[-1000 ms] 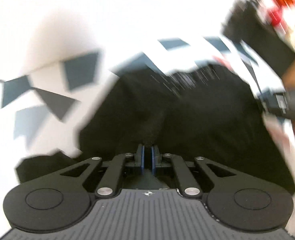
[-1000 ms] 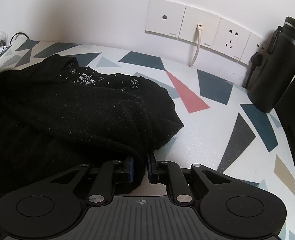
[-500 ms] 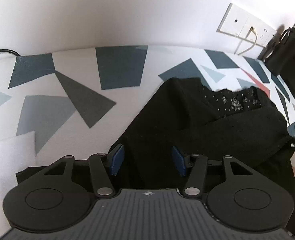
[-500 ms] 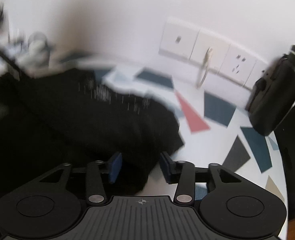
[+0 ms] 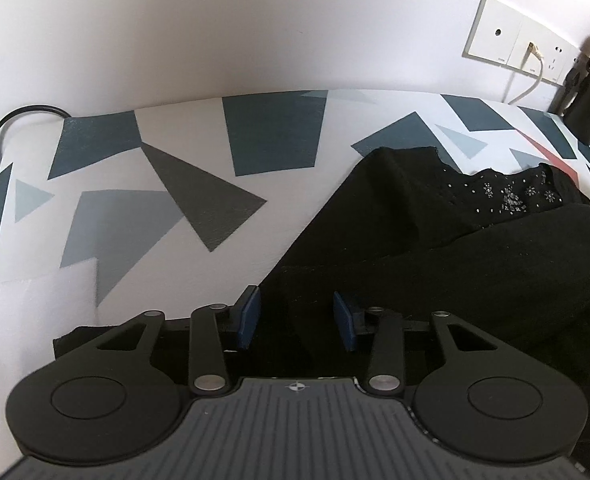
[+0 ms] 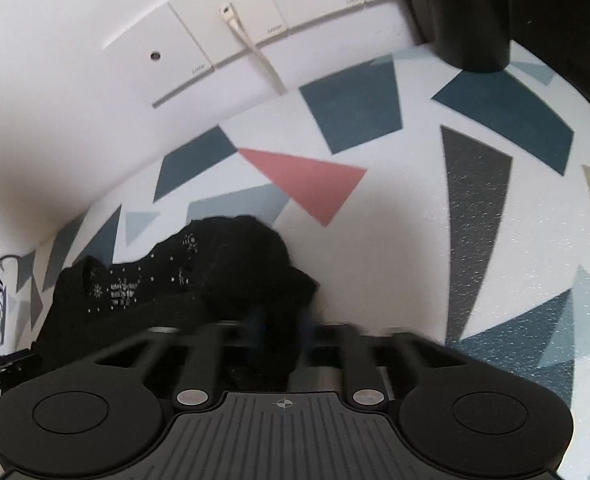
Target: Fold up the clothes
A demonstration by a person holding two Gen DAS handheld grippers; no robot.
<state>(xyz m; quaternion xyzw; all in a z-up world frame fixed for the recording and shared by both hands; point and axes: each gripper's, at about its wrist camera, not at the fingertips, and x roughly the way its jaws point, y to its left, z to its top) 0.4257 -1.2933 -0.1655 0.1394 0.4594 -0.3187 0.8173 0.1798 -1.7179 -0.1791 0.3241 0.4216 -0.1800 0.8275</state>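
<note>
The right gripper (image 6: 281, 328) is blurred, its fingers seemingly apart around the black garment (image 6: 223, 276) on the patterned table (image 6: 375, 240); label print unreadable. The left gripper (image 5: 297, 320) stands open over a cloth edge.

Table (image 5: 223, 240): white top with grey, blue and pink shapes. White foam sheet (image 5: 35, 312) at its left edge. Black cable (image 5: 23, 114) loops at far left corner. Wall sockets (image 6: 231, 36) above far edge, white cord (image 6: 255, 56) plugged in. Black bottle (image 6: 463, 12) at far right.
</note>
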